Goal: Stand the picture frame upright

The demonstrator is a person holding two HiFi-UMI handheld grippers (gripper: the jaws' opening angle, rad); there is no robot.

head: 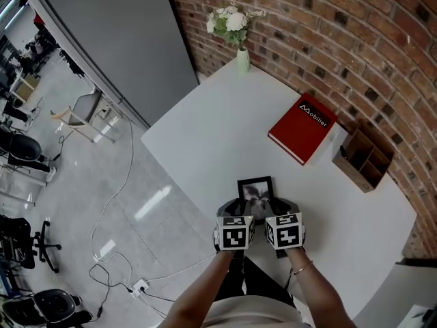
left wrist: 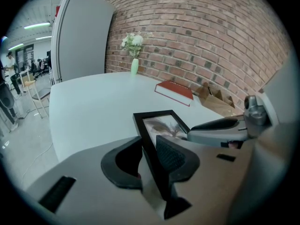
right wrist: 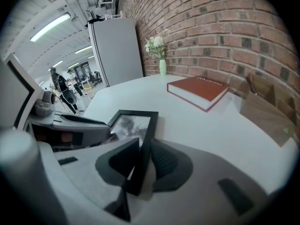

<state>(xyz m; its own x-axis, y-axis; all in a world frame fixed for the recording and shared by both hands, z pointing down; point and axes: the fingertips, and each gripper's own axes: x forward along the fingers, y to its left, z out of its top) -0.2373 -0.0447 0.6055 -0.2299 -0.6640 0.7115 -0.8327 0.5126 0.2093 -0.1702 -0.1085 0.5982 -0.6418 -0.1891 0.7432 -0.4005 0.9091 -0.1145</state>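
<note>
Scanning big to small: brick wall behind, white table in front of it. On the table, well apart from our work, are a red book, a wooden box with compartments just beside it, and a vase of flowers at the far corner by the wall.

The picture frame is at the near side of the table, photo facing up and not yet upright. Its near end reaches in between our two grippers. We cannot tell whether that end is off the table.

The left gripper has its jaws clamped on the frame's left rail. The right gripper has its jaws clamped on the right rail. Both pairs of pads look pressed on the black edge, not on the glass.

Step in hand, we judge: tip the frame up. To do it well, we should raise both grippers together so the frame pivots on its far edge and does not twist. Grip pressure should stay even, since the rails are thin and could slip out sideways. We should keep it clear of the book. A back stand is not visible, so we should check that it props the frame before letting go.
</note>
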